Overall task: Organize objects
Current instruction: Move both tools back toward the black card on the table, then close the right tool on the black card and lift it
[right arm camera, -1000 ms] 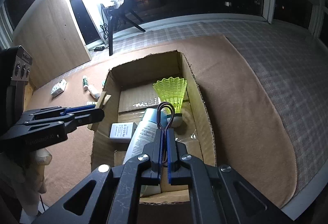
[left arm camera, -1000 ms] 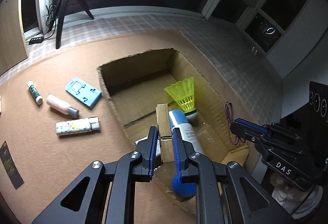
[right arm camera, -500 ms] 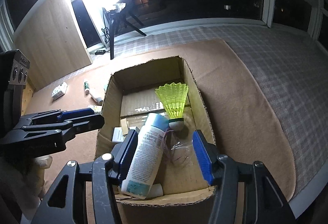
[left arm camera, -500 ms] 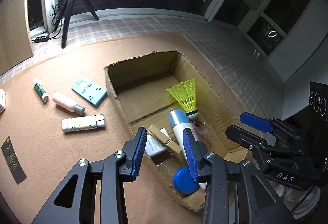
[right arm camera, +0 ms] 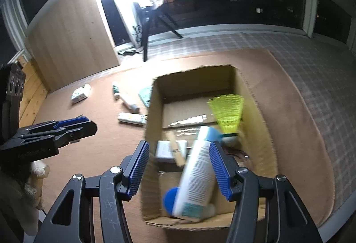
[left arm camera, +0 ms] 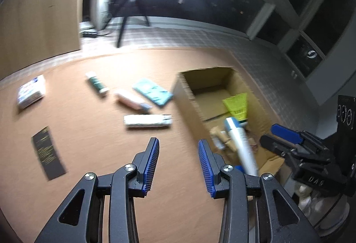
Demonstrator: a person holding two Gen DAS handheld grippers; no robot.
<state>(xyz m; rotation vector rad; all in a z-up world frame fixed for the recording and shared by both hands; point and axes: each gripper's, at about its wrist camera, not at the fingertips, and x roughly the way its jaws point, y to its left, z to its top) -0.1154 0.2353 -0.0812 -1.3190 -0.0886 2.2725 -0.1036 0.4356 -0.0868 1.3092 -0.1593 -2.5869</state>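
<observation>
Both hand-held grippers hang with jaws apart and empty: the right gripper [right arm camera: 179,167] above the open brown cardboard box [right arm camera: 255,109], the left gripper [left arm camera: 179,165] over the tan mat left of it. Inside the box lie a white tube with a blue cap [right arm camera: 195,174], a wooden clothespin [right arm camera: 175,149], a small white box [right arm camera: 163,150], what may be a dark hair tie [right arm camera: 238,153], and, farthest, a yellow shuttlecock [right arm camera: 228,114]. Left of the box, a white patterned tube [left arm camera: 148,120], pink bottle [left arm camera: 131,101] and teal holder [left arm camera: 152,93] wait.
</observation>
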